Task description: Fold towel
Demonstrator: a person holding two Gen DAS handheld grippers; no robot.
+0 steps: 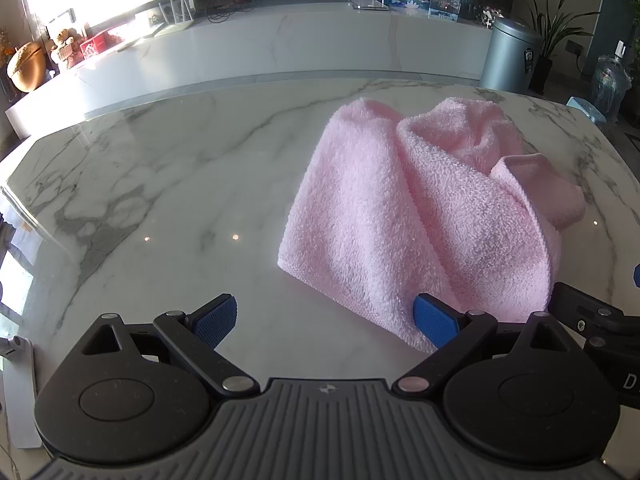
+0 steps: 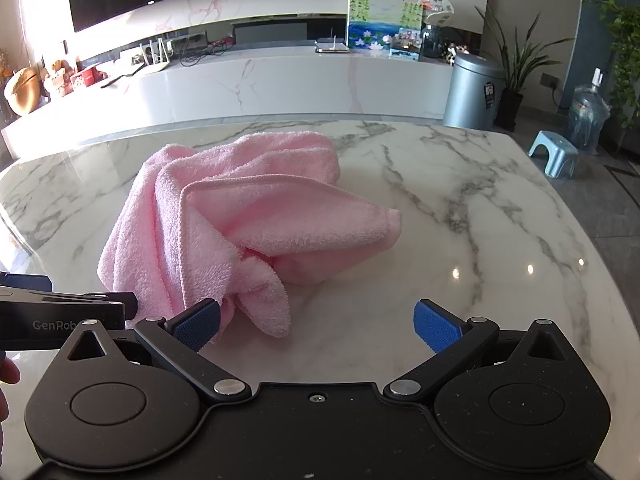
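Towel: crumpled pink terry towel (image 2: 240, 216), likely soft, light, floppy.
Hold: hemmed corner flap.
Left gripper (image 1: 326, 322): spread.
Right gripper (image 2: 318, 326): spread.

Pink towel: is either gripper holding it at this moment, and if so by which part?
Nothing is held. The left gripper and right gripper are both open, and the crumpled pink towel lies loose on the marble table.

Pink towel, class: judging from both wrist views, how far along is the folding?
Nothing looks done: the pink towel lies bunched in a crumpled heap on the marble table. In hand: nothing; the left gripper and right gripper sit open at its near edge. Left: spreading it flat and every fold.
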